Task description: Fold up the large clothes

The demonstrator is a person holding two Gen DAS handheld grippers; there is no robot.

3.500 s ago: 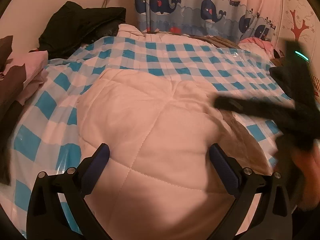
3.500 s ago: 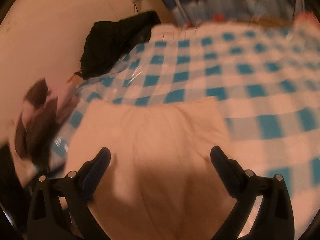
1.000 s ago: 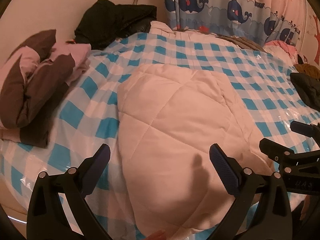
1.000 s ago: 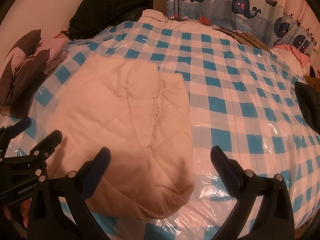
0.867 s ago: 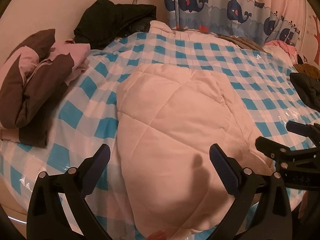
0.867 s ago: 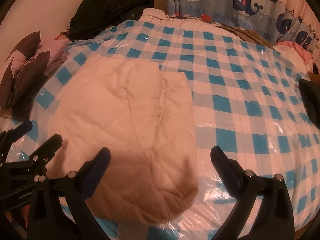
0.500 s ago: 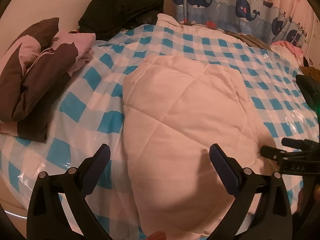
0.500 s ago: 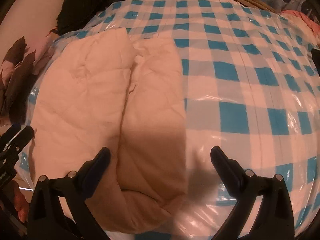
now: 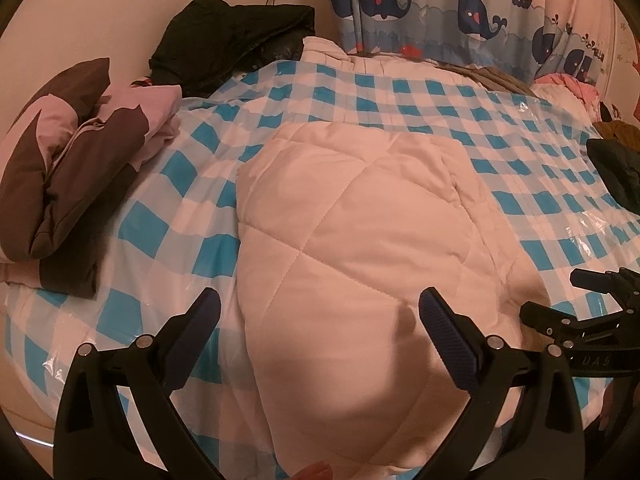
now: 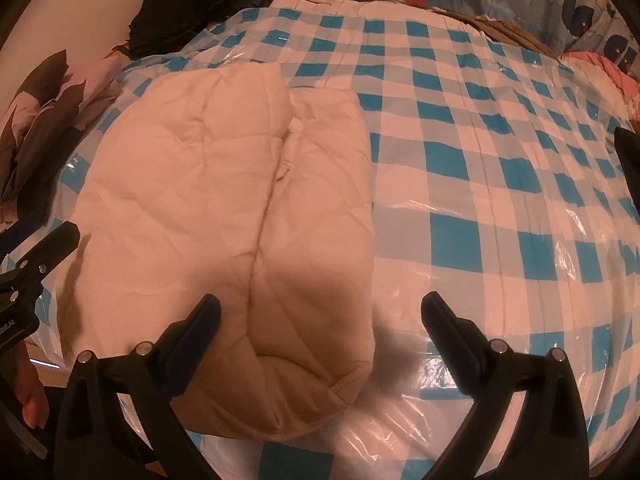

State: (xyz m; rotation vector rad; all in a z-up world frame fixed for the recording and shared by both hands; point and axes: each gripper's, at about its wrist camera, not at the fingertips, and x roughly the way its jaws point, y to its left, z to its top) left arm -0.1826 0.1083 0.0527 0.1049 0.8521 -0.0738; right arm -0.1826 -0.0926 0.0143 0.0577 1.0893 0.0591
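A cream quilted padded garment (image 9: 360,248) lies folded into a thick bundle on the blue-and-white checked bed cover (image 9: 160,224). It also shows in the right wrist view (image 10: 224,208), with its rolled near edge facing me. My left gripper (image 9: 318,318) is open and empty, hovering over the bundle's near half. My right gripper (image 10: 320,316) is open and empty, low over the bundle's near right corner. The right gripper also shows at the right edge of the left wrist view (image 9: 592,312). The left gripper shows at the left edge of the right wrist view (image 10: 28,276).
A folded brown-and-pink garment (image 9: 68,168) lies at the bed's left side. A black jacket (image 9: 232,40) is heaped at the far left by the wall. A whale-print curtain (image 9: 460,4) hangs behind. Dark clothes (image 9: 616,168) lie at the right edge.
Both grippers stayed open and empty. The right gripper has dropped lower and closer to the bundle's near right corner. The left gripper shifted only slightly.
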